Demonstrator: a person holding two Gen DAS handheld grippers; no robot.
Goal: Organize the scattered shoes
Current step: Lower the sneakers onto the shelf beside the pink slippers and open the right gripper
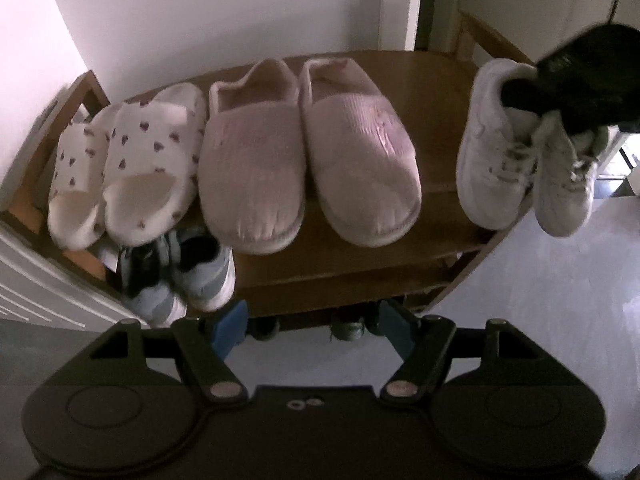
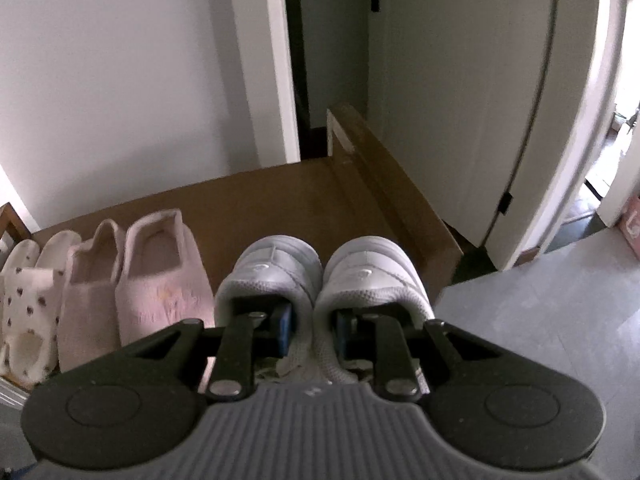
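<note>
The right gripper (image 2: 312, 330) clamps paired sneakers (image 2: 324, 276) by their inner collars, over the shelf (image 2: 280, 196) at 3 o'clock. The left gripper (image 1: 310, 326) hangs back, spread wide and holding nothing; only its view shows grey trainers (image 1: 188, 276) at 8 o'clock.

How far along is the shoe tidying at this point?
Done: the heart-print slides and pink slippers sit paired on the rack's top shelf. In hand: the right gripper holds the white sneakers together over the shelf's free end. The left gripper is open and empty. Left: setting the sneakers down.
</note>
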